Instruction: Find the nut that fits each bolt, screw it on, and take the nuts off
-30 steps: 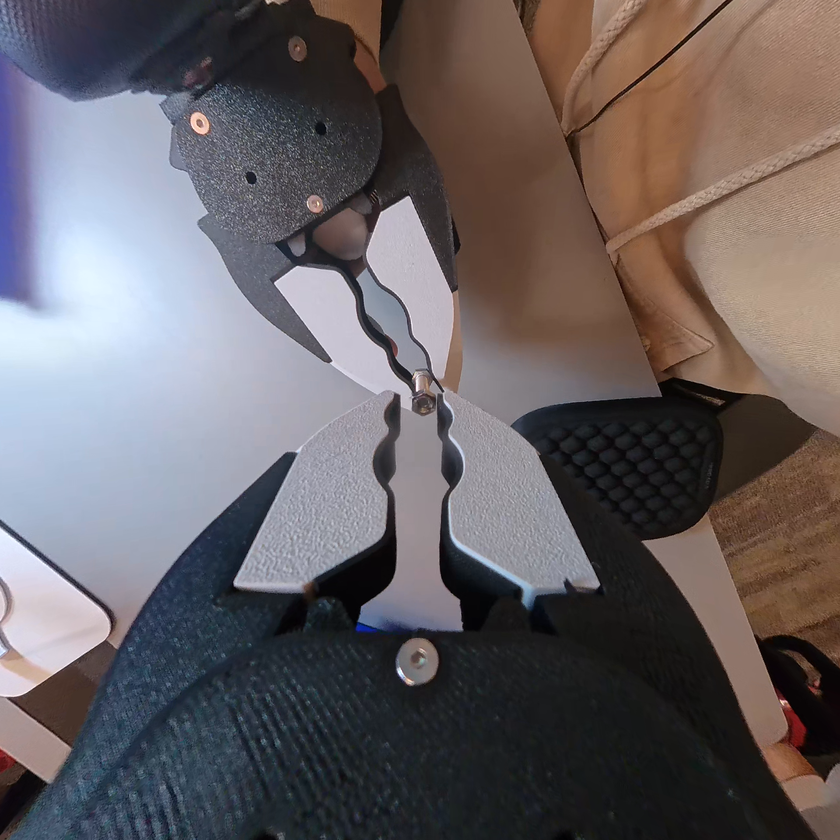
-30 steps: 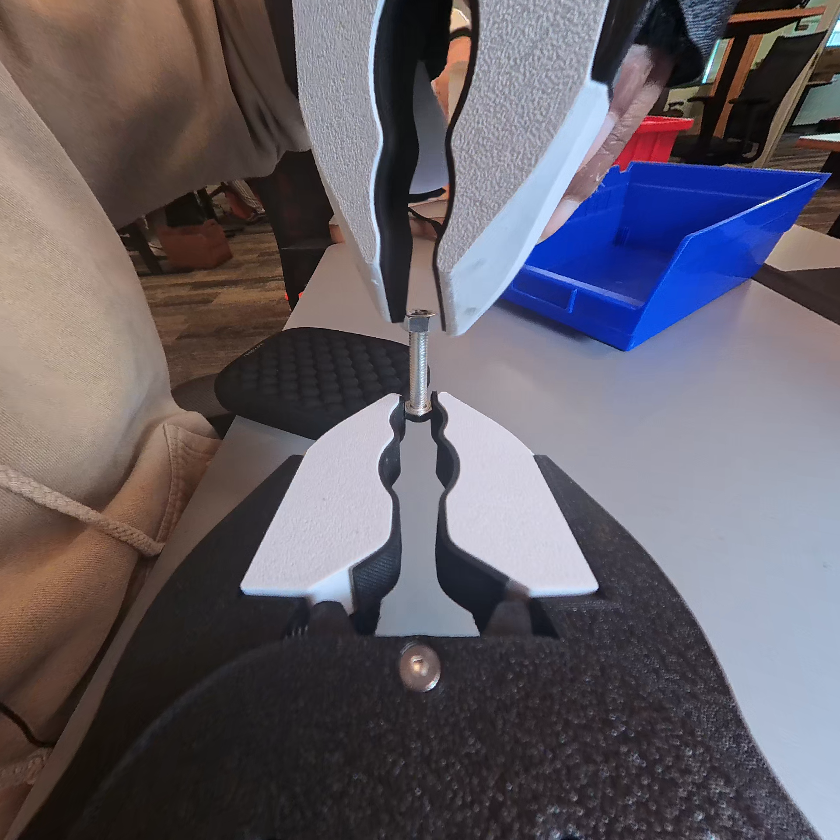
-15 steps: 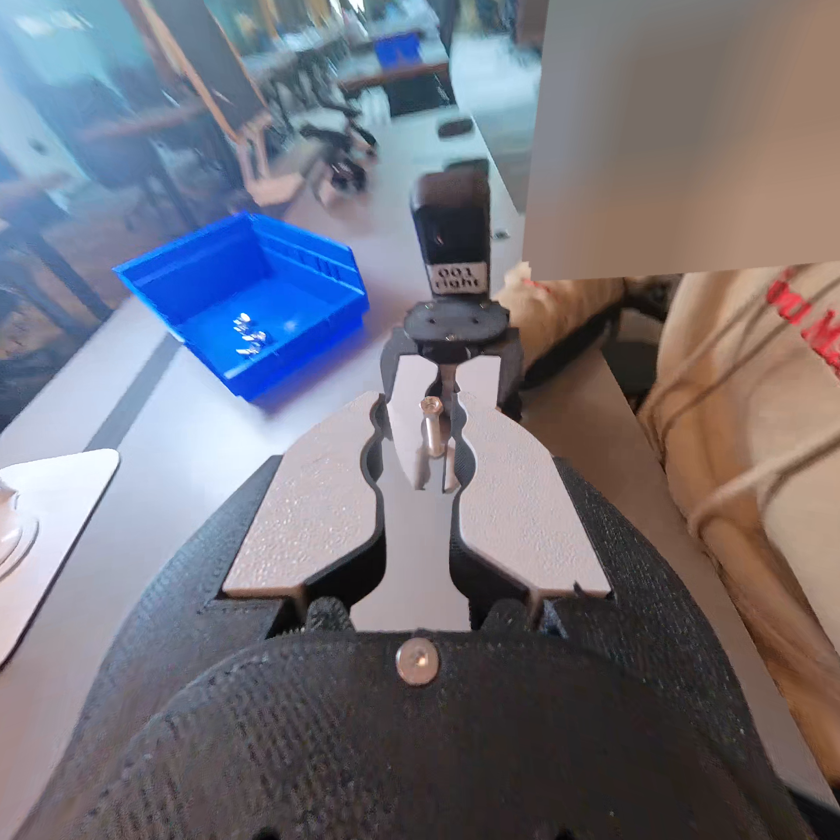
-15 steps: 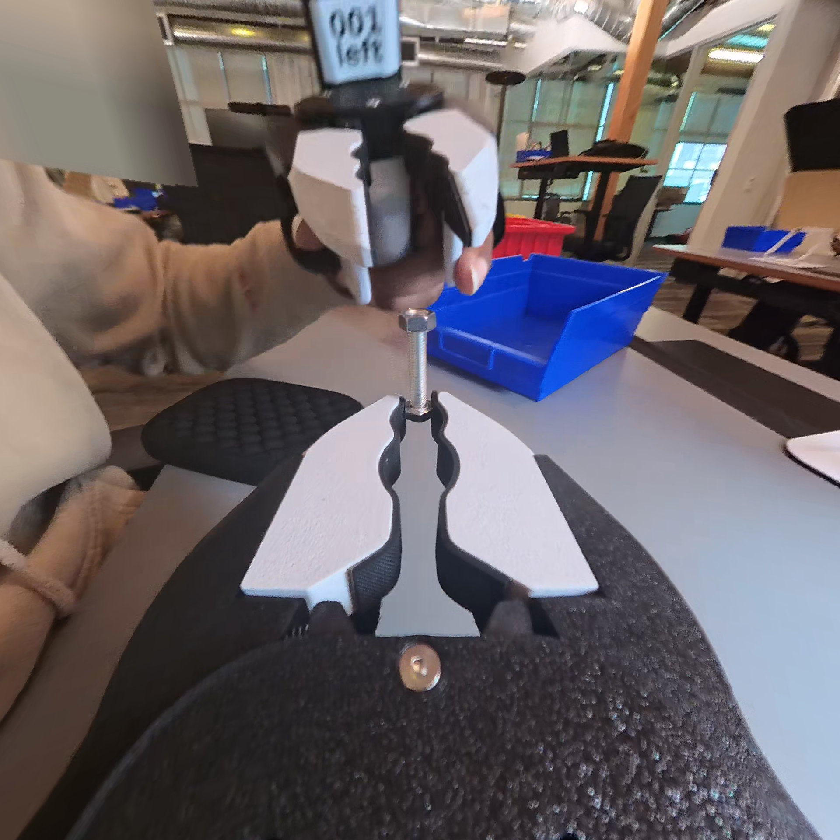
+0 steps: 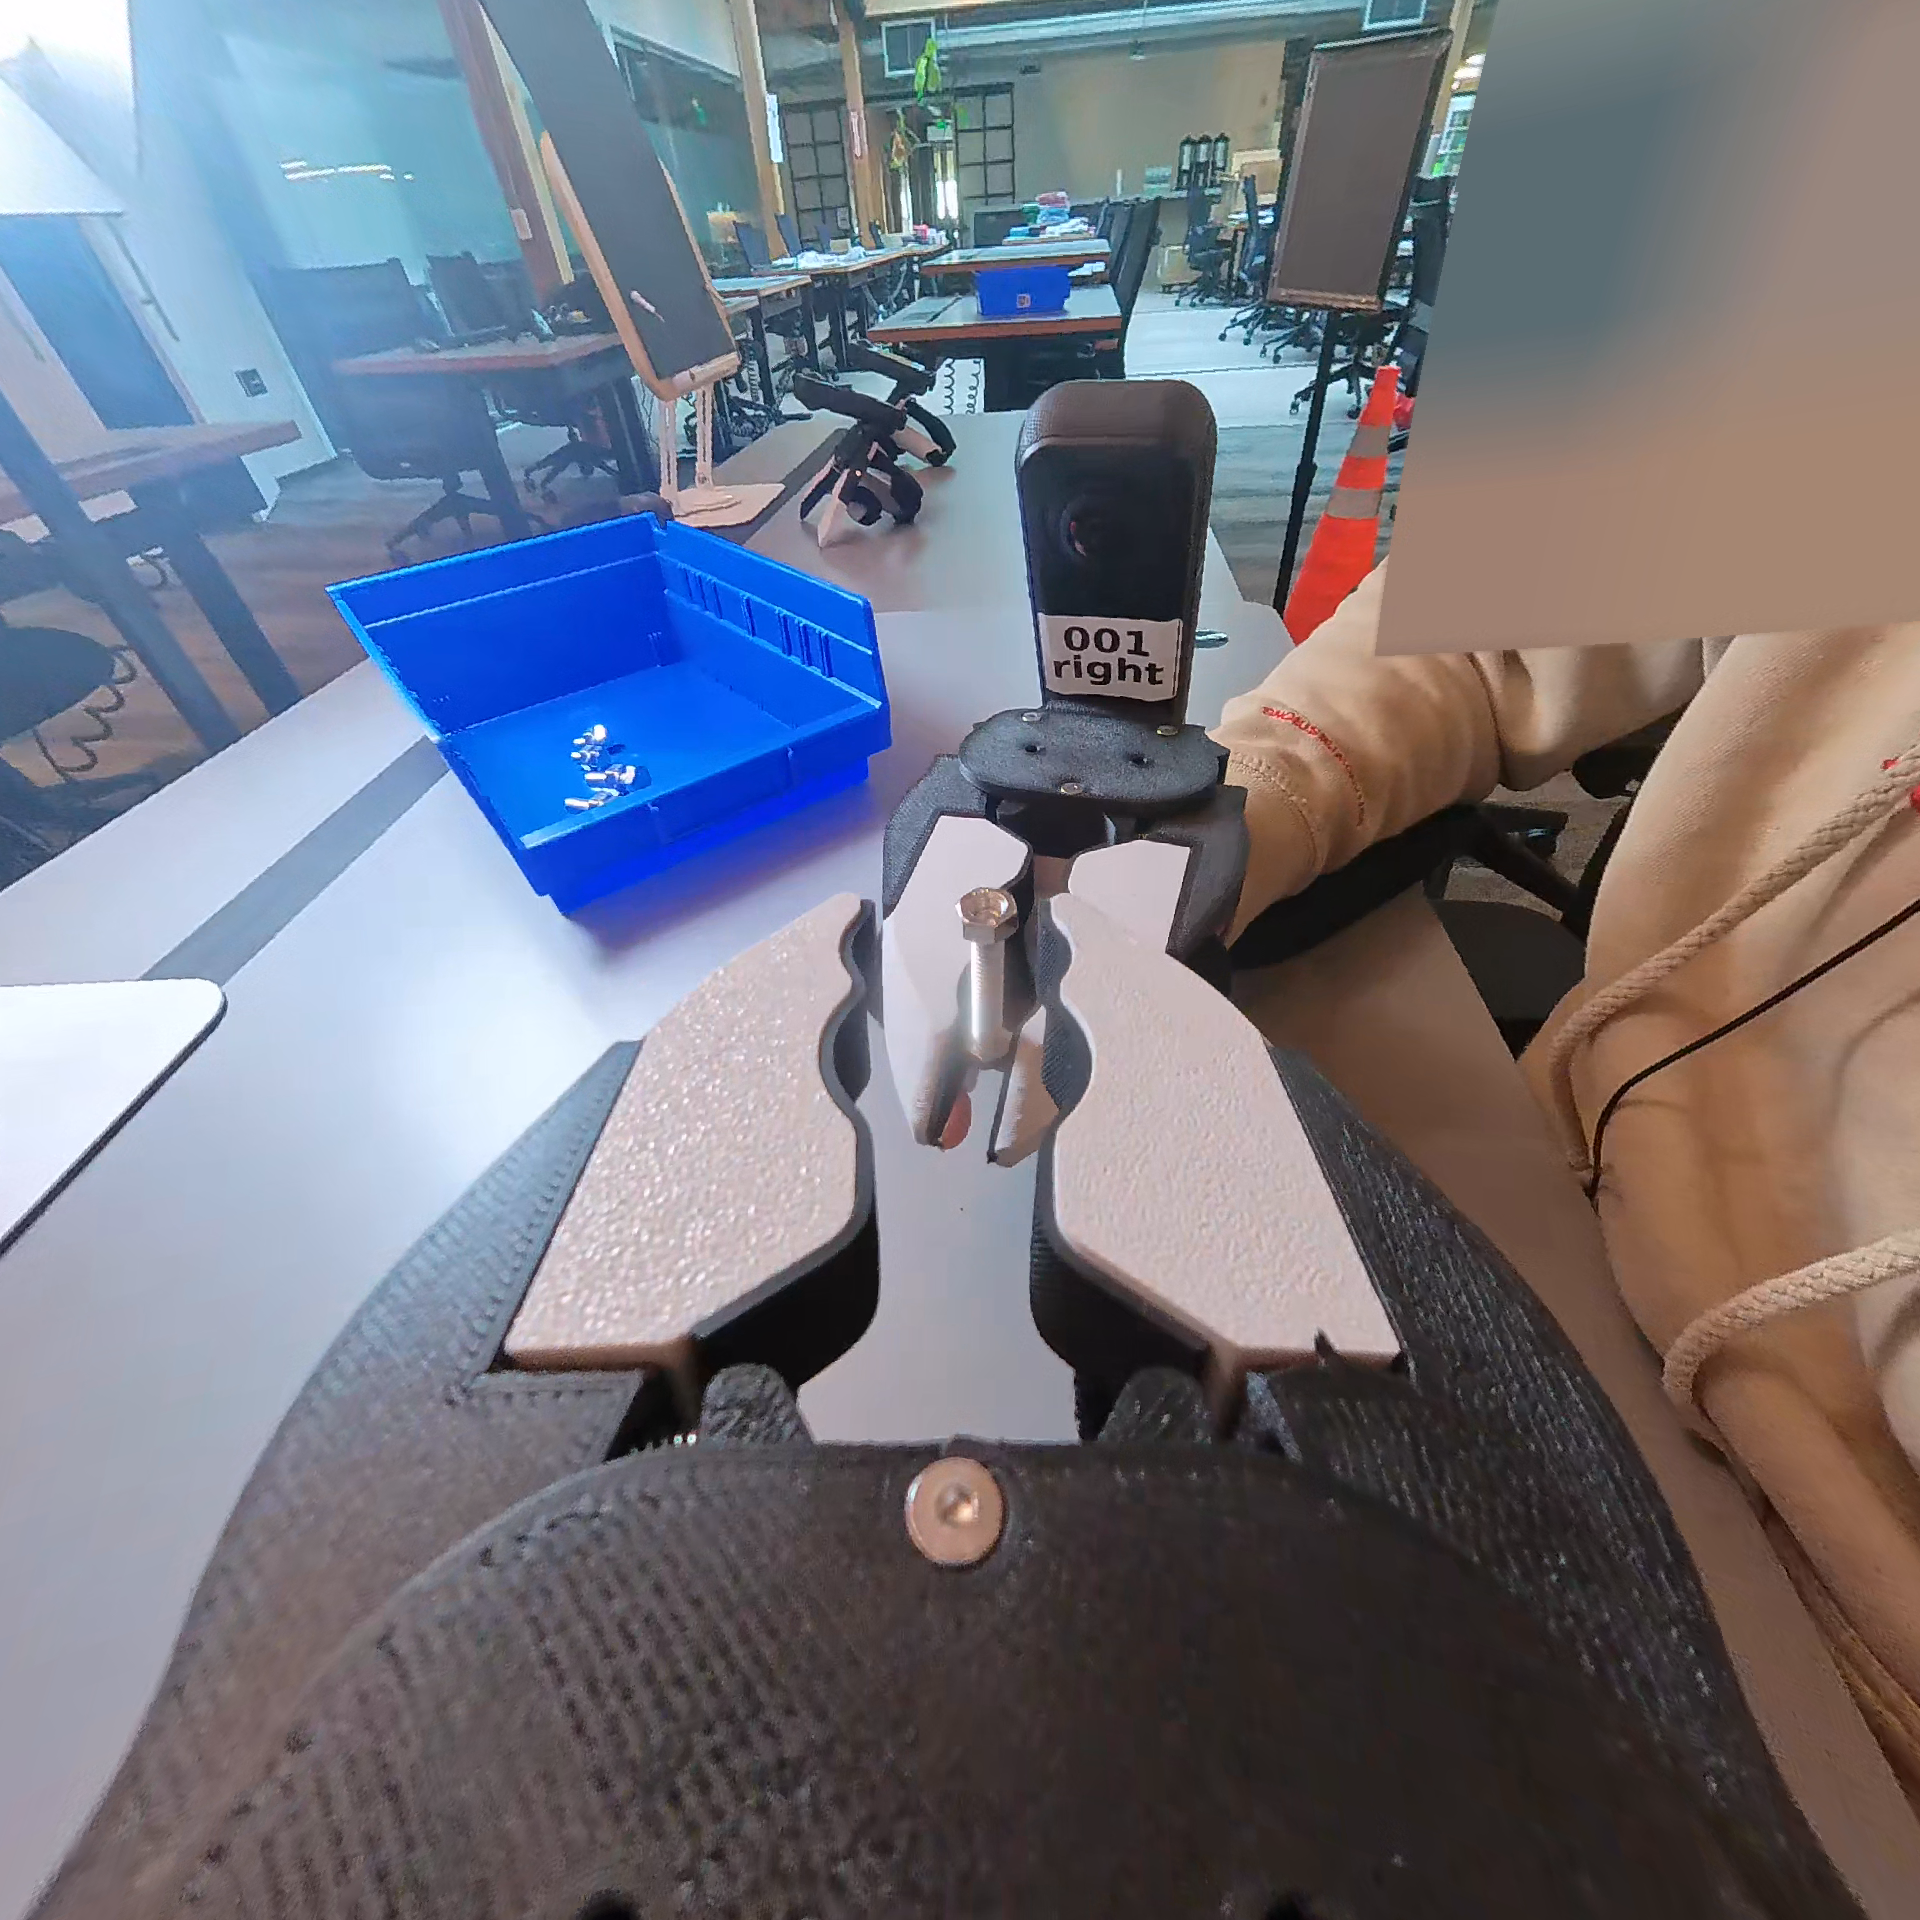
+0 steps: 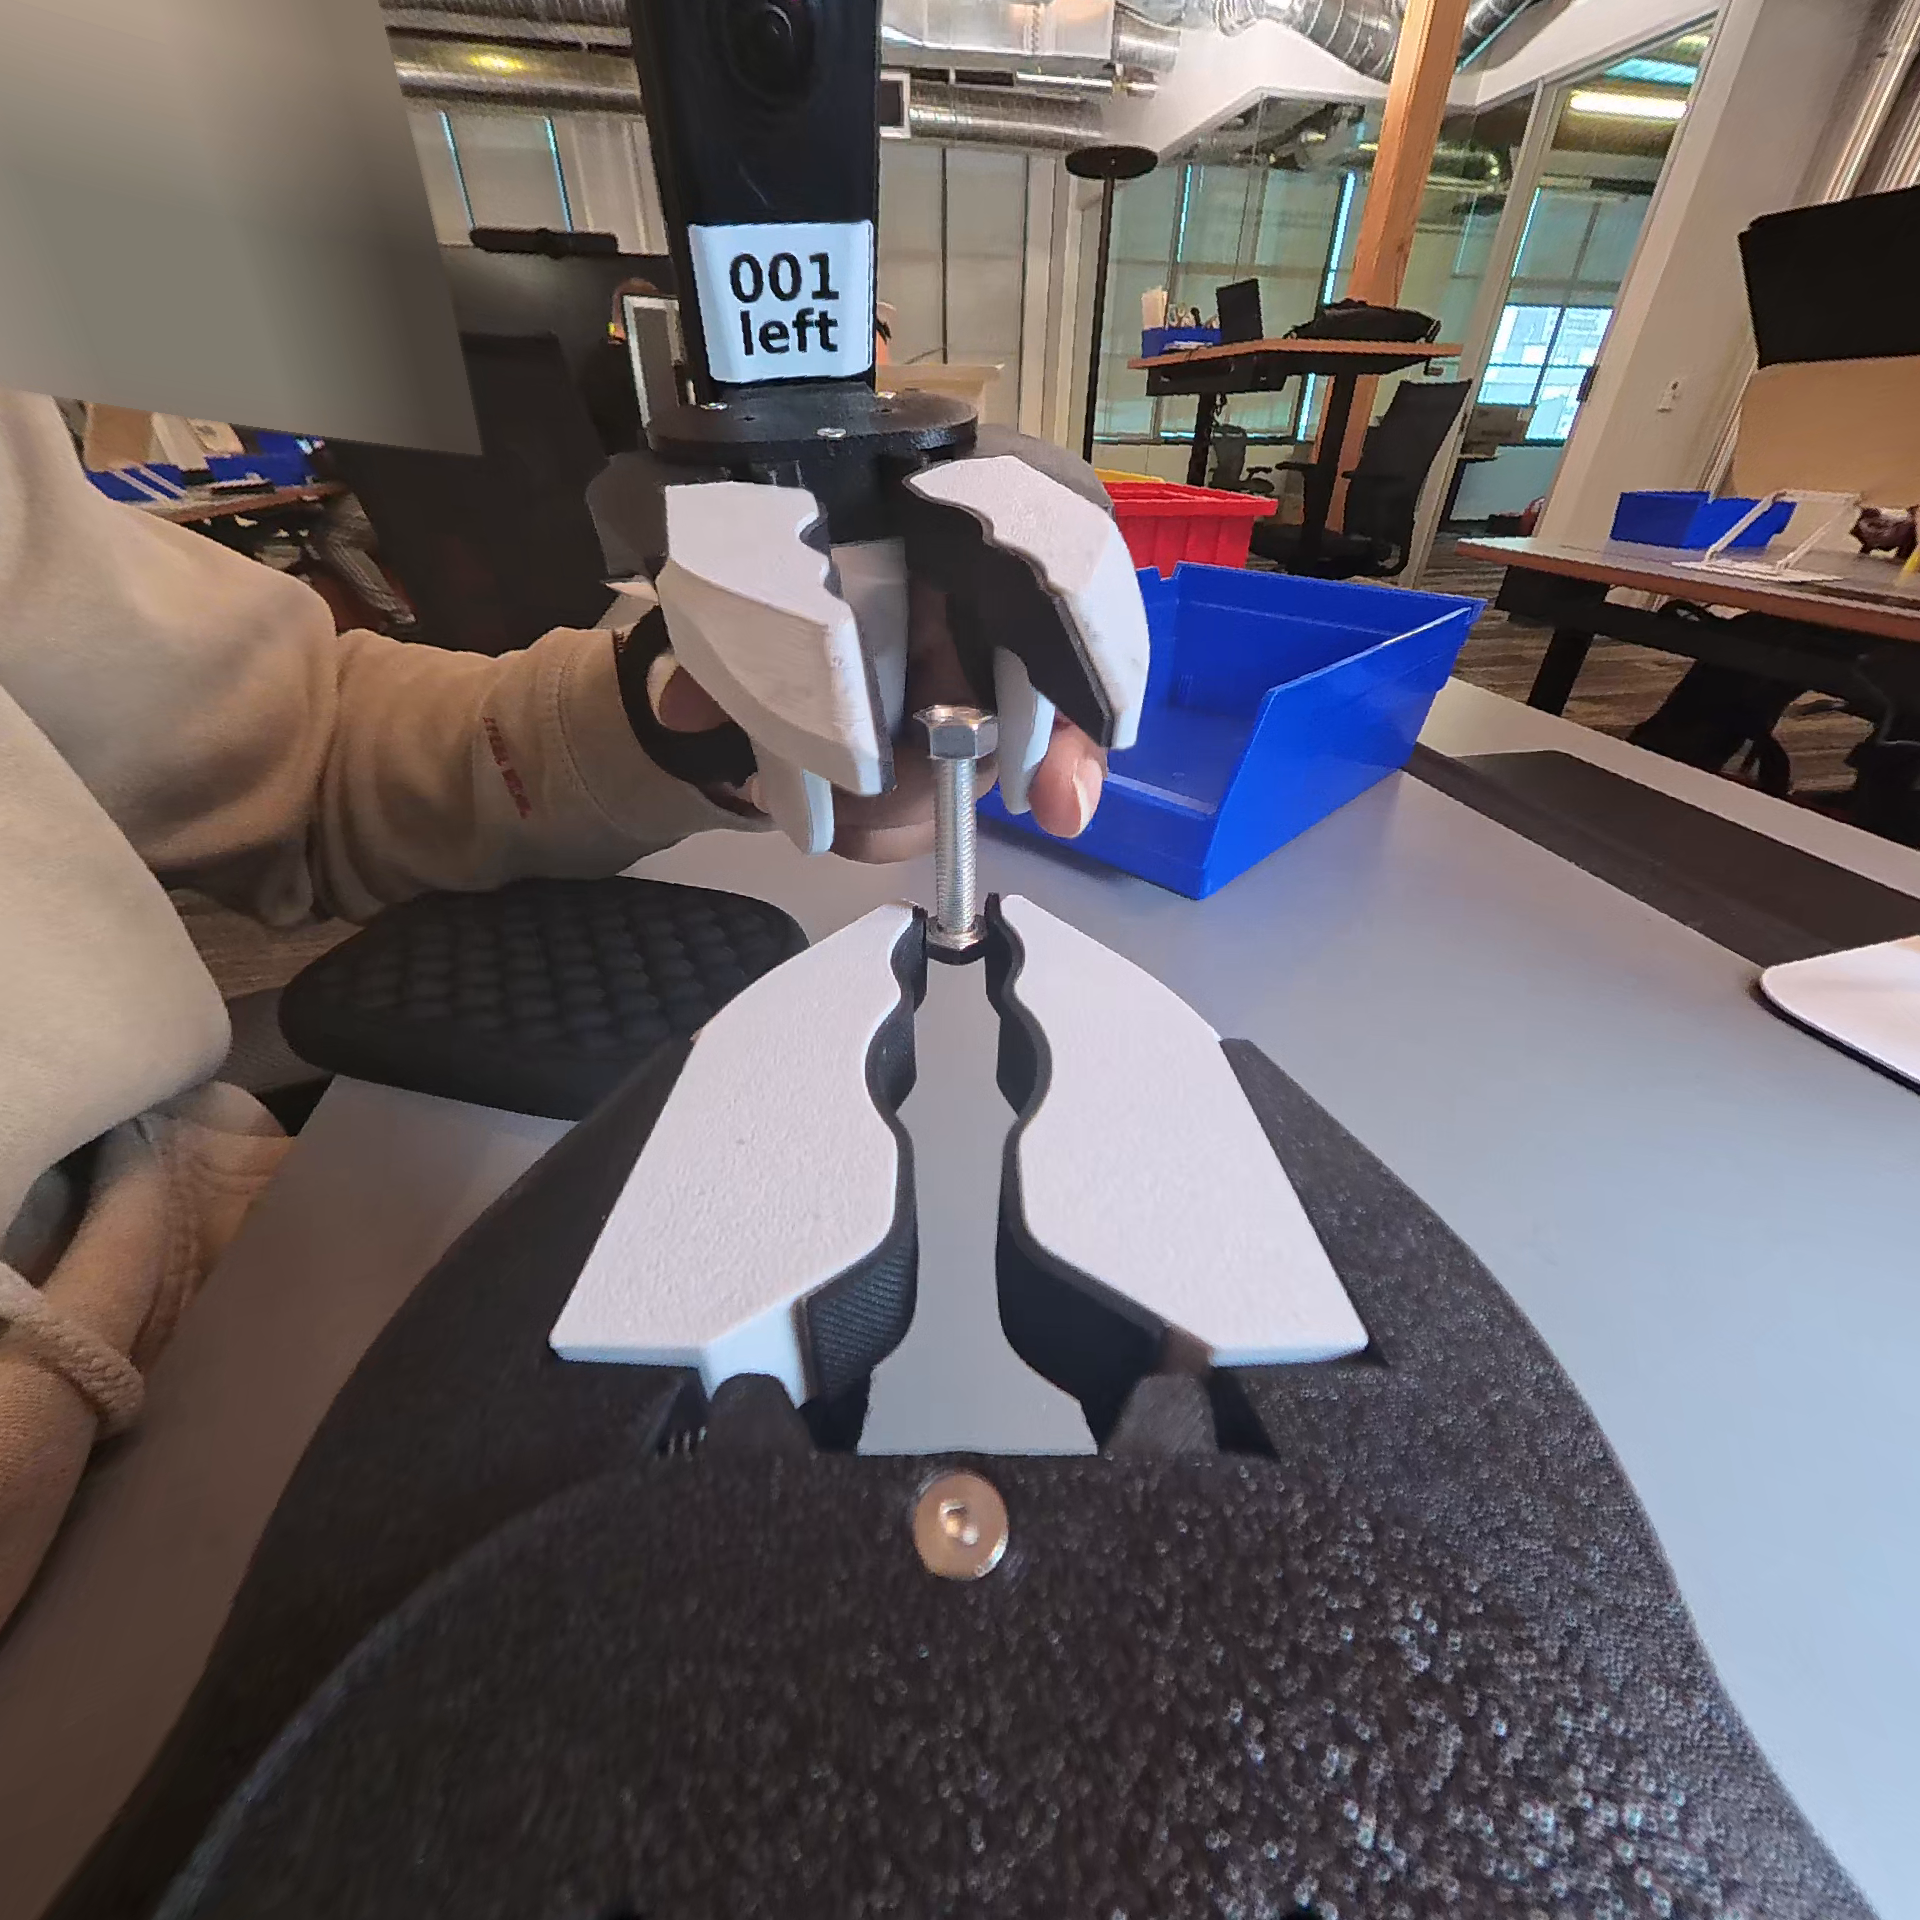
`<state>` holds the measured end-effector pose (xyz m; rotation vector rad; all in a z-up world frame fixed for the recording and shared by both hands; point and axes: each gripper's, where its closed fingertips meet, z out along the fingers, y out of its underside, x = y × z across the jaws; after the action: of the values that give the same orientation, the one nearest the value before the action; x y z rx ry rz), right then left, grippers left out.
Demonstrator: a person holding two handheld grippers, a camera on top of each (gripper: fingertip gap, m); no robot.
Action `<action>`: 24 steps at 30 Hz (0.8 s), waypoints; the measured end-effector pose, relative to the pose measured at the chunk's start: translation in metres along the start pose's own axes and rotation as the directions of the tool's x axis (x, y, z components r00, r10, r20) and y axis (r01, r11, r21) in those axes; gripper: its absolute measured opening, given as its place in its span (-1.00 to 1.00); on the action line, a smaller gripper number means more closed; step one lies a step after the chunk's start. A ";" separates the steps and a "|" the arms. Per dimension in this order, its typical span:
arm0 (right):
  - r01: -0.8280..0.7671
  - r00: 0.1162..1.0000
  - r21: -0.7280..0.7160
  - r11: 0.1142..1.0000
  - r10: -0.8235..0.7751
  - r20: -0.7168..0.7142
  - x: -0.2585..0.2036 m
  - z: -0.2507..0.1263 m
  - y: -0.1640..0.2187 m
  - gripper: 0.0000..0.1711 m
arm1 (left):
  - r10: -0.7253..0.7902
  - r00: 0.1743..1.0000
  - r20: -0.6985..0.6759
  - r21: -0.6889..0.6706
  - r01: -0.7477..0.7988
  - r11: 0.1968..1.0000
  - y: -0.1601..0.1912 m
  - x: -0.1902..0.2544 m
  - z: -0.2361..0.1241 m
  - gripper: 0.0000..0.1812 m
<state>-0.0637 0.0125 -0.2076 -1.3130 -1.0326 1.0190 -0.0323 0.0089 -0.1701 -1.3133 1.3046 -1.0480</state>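
Steel bolt [image 6: 954, 821] stands upright, clenched in right gripper [image 6: 958, 920] jaws — left gripper [image 6: 940, 769] faces it, released.

Both grippers: black textured printed shells, pale grey wavy-edged jaws, one silver screw at 6 o'clock. Right gripper [image 5: 966, 1138] carries a black camera with a white label. Wearer: cream hoodie, rope drawcord, red cuff lettering.

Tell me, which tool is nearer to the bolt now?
Right. The right tool is shut on the lower end of the upright bolt, touching it. The left tool is open, facing it near the bolt's head without gripping it.
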 end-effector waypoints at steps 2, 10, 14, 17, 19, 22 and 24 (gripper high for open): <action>-0.001 1.000 0.000 1.000 0.001 0.001 0.000 0.000 0.000 -0.88 | -0.009 1.000 0.000 0.010 0.009 1.000 -0.001 -0.001 -0.002 -0.69; 0.001 1.000 0.040 0.999 -0.002 0.012 -0.001 -0.003 -0.006 -0.88 | -0.034 0.999 0.010 0.023 0.034 0.999 0.002 -0.009 -0.011 -0.76; -0.003 1.000 0.040 0.999 0.003 0.006 0.001 -0.003 -0.006 -0.88 | -0.067 0.998 0.000 0.035 0.067 0.997 0.006 -0.011 -0.013 -0.77; -0.001 1.000 0.020 1.000 0.001 -0.001 0.002 -0.001 -0.002 -0.88 | -0.092 0.995 -0.039 0.076 0.095 0.993 -0.001 -0.003 -0.009 -0.71; 0.002 1.000 0.012 1.000 -0.002 -0.003 0.002 0.000 -0.001 -0.88 | -0.101 0.994 -0.045 0.075 0.104 0.992 -0.001 -0.001 -0.006 -0.70; 0.005 1.000 0.023 1.000 -0.006 0.003 0.001 0.000 -0.002 -0.88 | -0.121 0.992 -0.041 0.057 0.123 0.991 0.005 -0.003 -0.004 -0.74; 0.009 1.000 0.041 0.999 -0.009 0.009 0.000 -0.002 -0.005 -0.88 | -0.132 0.991 -0.014 0.058 0.132 0.989 0.007 -0.010 -0.007 -0.80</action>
<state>-0.0622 0.0119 -0.2023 -1.2699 -1.0185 1.0352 -0.0404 0.0186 -0.1756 -1.3658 1.1978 -1.1771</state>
